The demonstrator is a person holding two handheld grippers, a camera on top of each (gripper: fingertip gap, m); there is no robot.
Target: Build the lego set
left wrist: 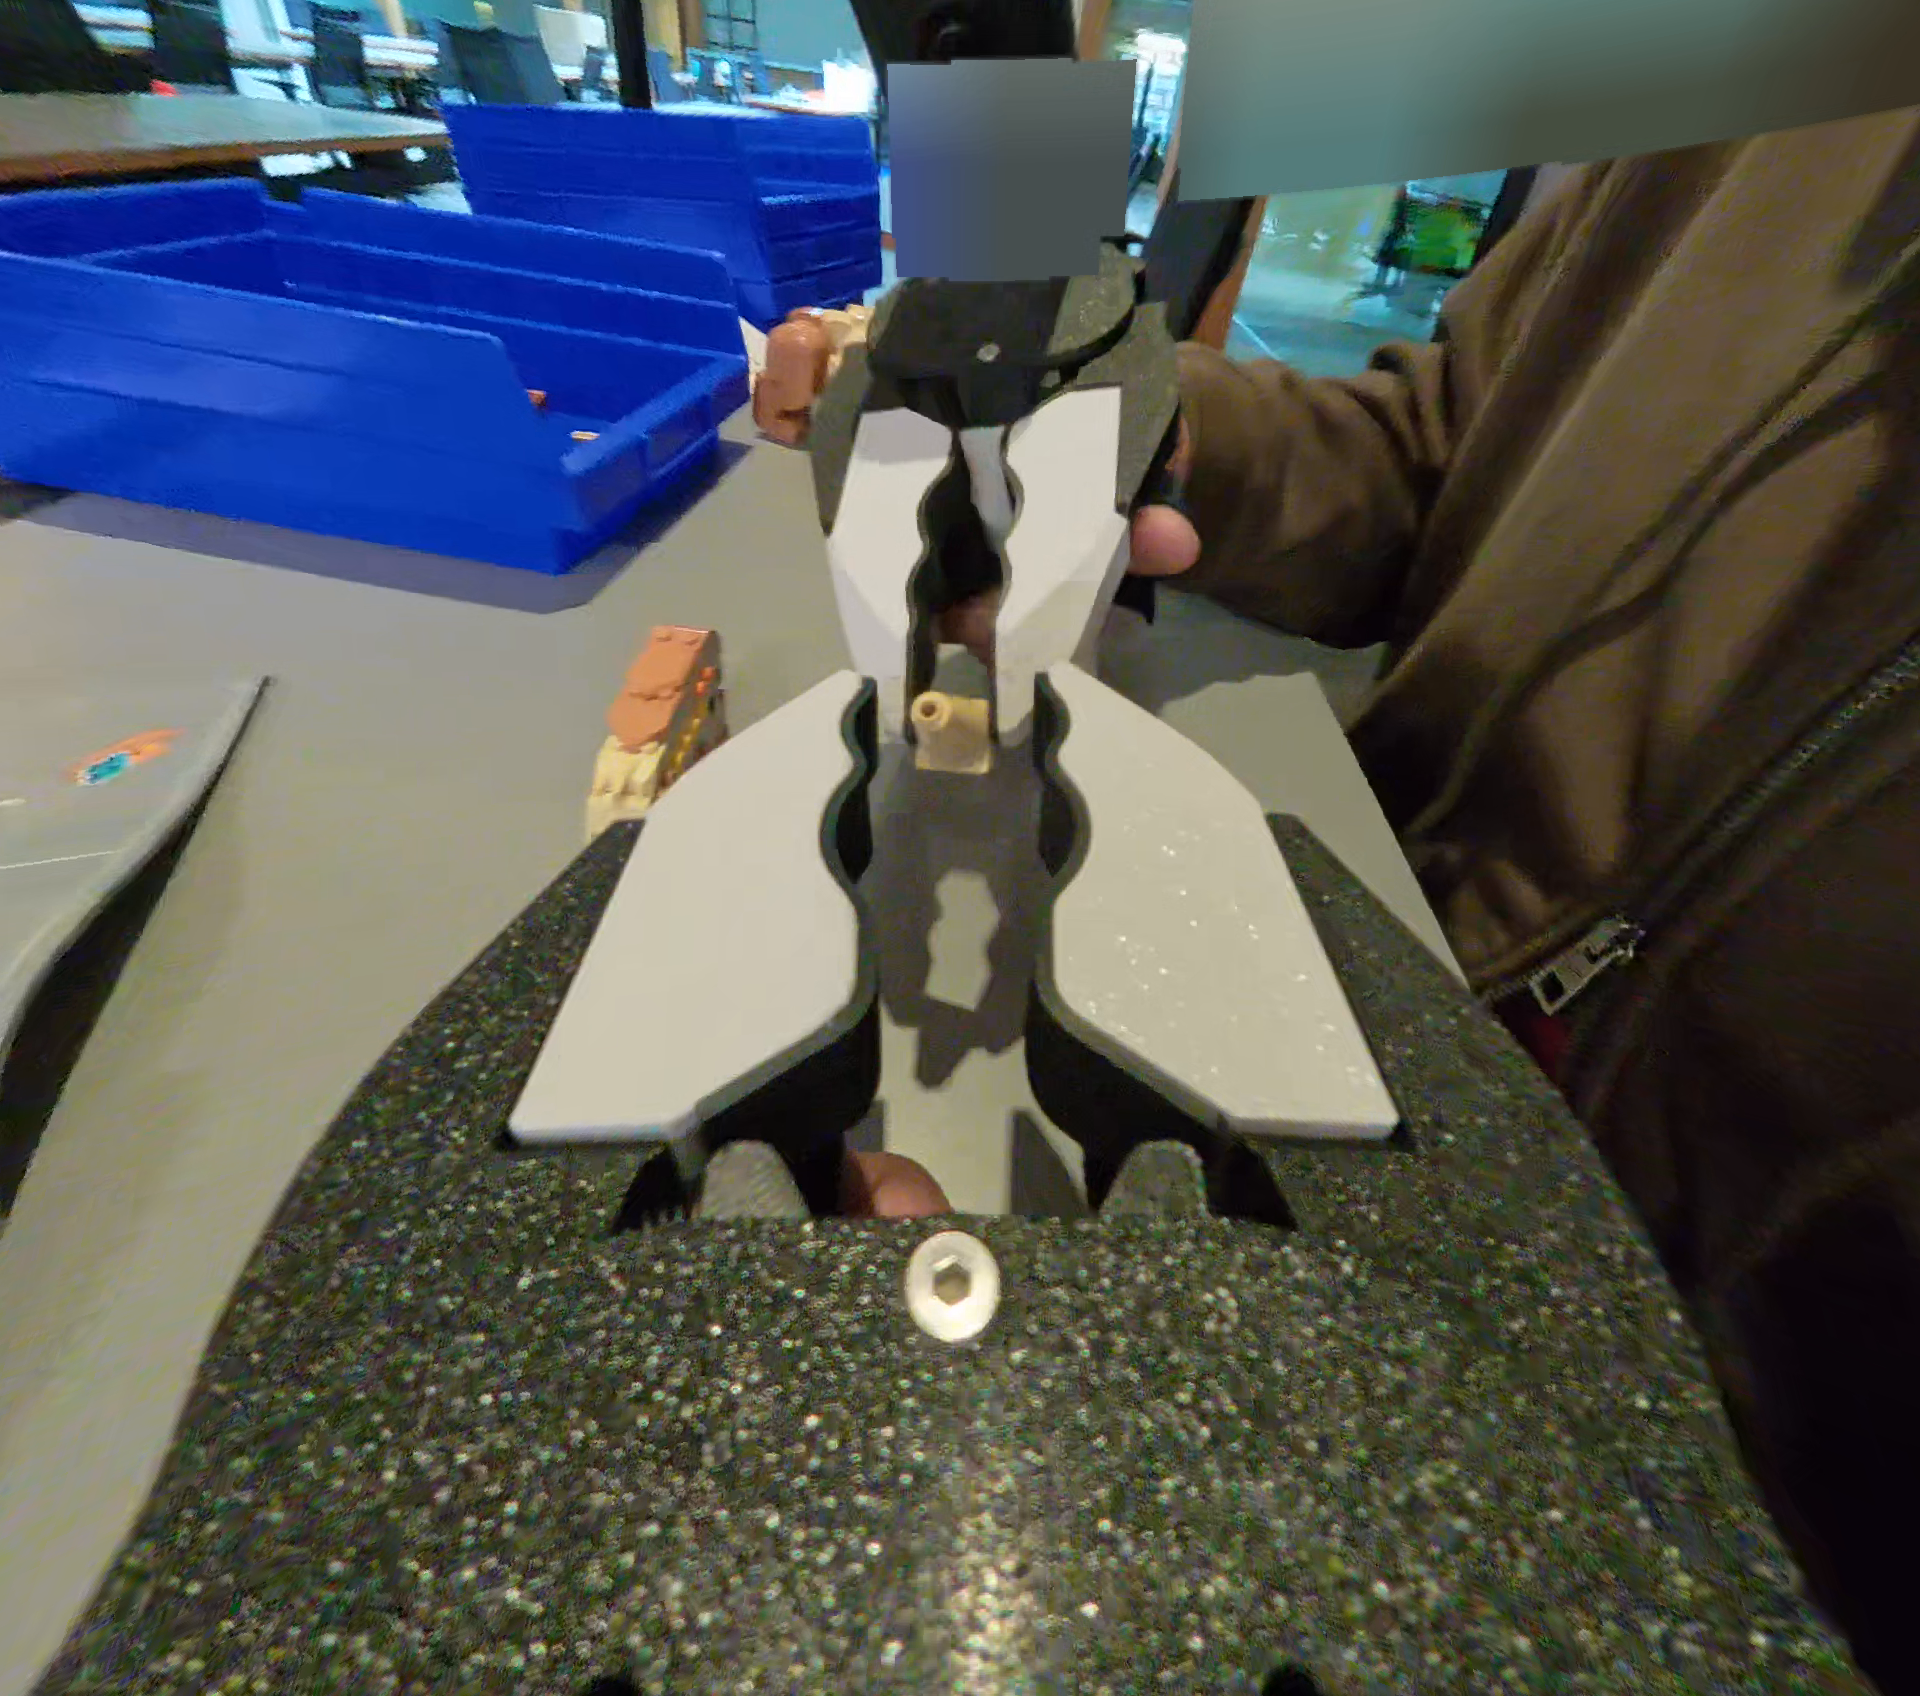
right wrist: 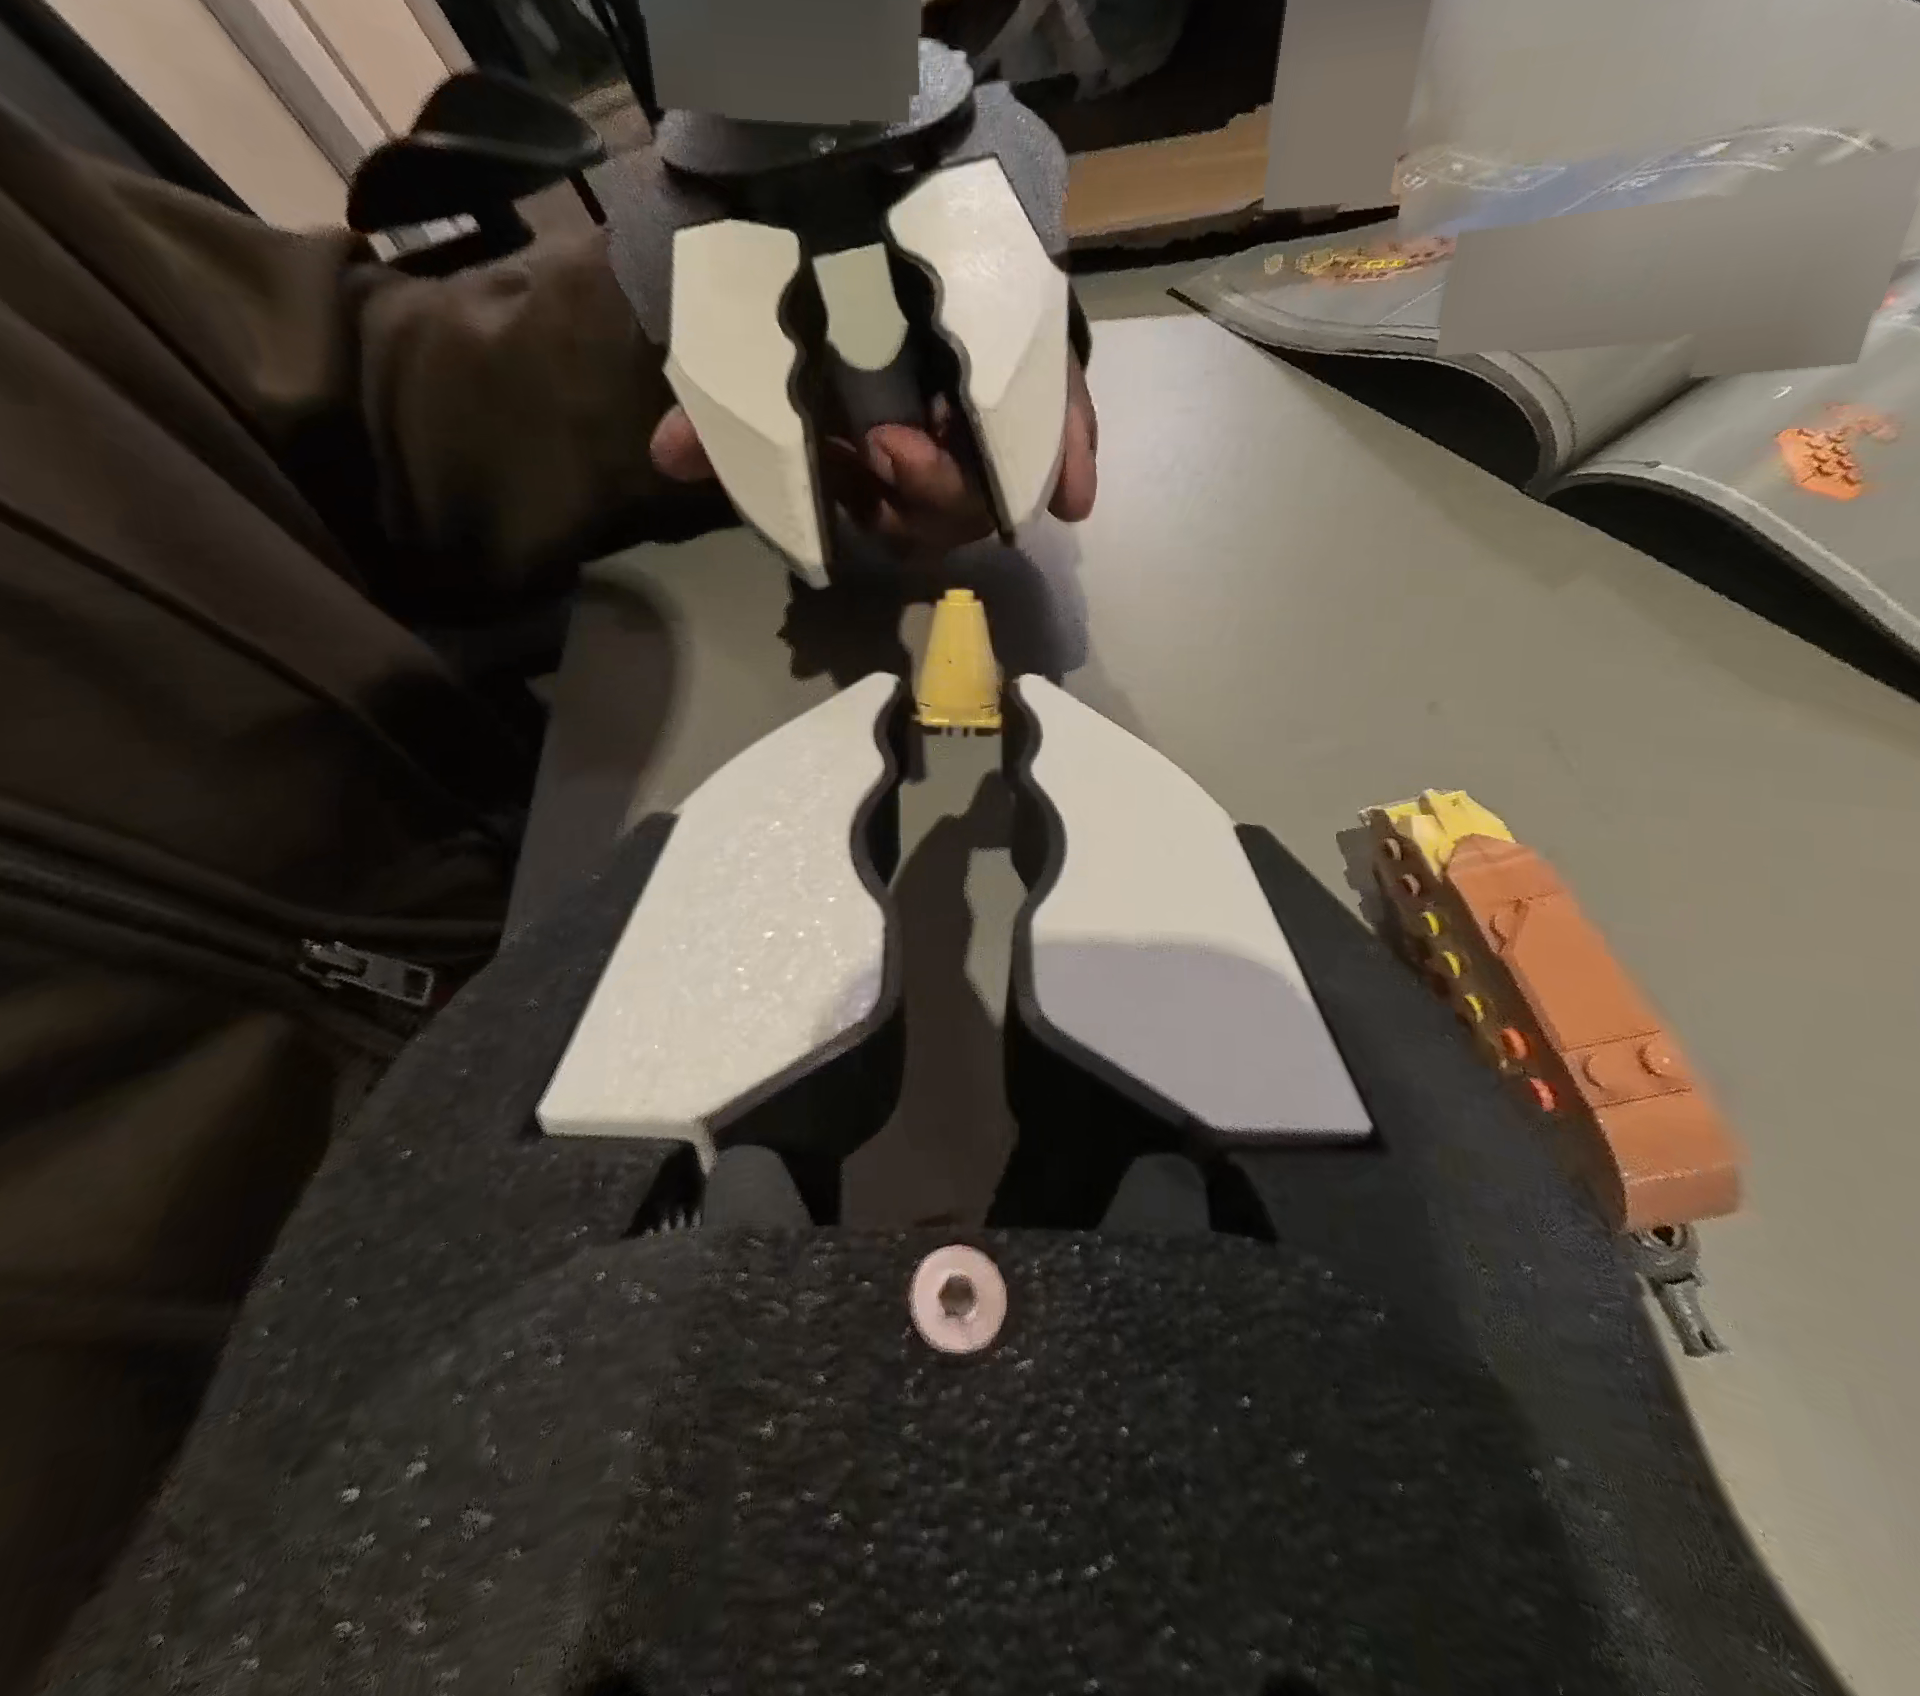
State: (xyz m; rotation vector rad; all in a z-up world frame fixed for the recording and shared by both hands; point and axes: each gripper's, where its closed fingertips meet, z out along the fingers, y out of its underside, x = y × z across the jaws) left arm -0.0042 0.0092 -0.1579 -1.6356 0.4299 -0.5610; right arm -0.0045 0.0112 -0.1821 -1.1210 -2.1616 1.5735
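Note:
My right gripper (right wrist: pixel 956 696) is shut on a small tan-yellow cone piece (right wrist: pixel 954 659), held above the grey table with its narrow end pointing at the left gripper. My left gripper (left wrist: pixel 954 688) is open and empty. It faces the right gripper tip to tip, its fingers either side of the cone (left wrist: pixel 951 732) without touching it. In the right wrist view the left gripper (right wrist: pixel 914 553) hangs just beyond the cone's tip. A partly built lego model with a brown roof (left wrist: pixel 665 742) lies on the table beside the grippers and also shows in the right wrist view (right wrist: pixel 1538 1012).
Blue plastic bins (left wrist: pixel 364 399) stand at the far left of the table. An open instruction booklet (right wrist: pixel 1662 420) lies beyond the model. Another brown lego part (left wrist: pixel 795 389) sits behind the right gripper. The person's brown jacket (left wrist: pixel 1610 607) is close by. Less than 4 cm separates the two grippers' tips.

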